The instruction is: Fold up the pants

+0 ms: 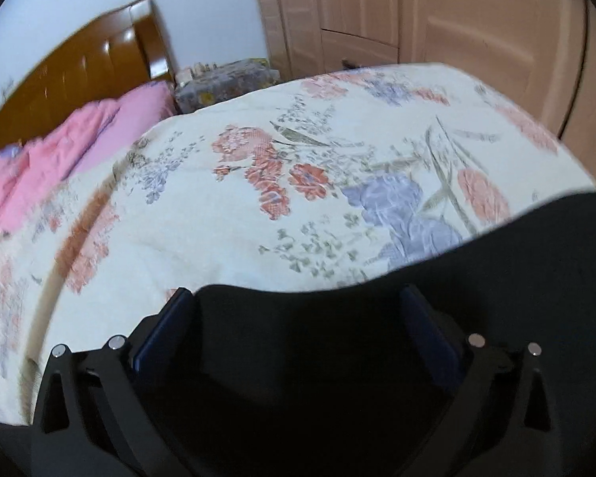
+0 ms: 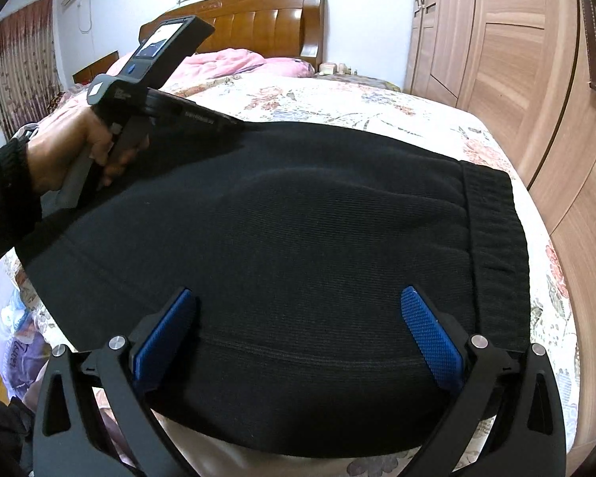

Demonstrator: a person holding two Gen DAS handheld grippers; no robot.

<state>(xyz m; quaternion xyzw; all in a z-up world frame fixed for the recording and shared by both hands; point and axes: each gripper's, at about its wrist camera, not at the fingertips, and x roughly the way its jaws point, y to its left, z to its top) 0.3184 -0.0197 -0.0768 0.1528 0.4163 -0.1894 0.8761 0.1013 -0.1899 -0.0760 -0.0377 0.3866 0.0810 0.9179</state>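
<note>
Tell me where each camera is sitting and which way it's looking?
Left wrist view: sits on the left gripper, low over the black pants, facing across the flowery bedspread toward the wardrobe; only its own open blue-padded fingers show.
Right wrist view: sits on the right gripper, above the pants, facing the headboard; its open fingers show, plus the person's left hand holding the left gripper.
Both views share the pants, bedspread, pink blanket, headboard and wardrobe.

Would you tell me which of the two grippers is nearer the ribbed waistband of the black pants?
The right gripper, open over the pants, sits nearer the ribbed waistband. The left gripper works the far edge, away from it.
</note>
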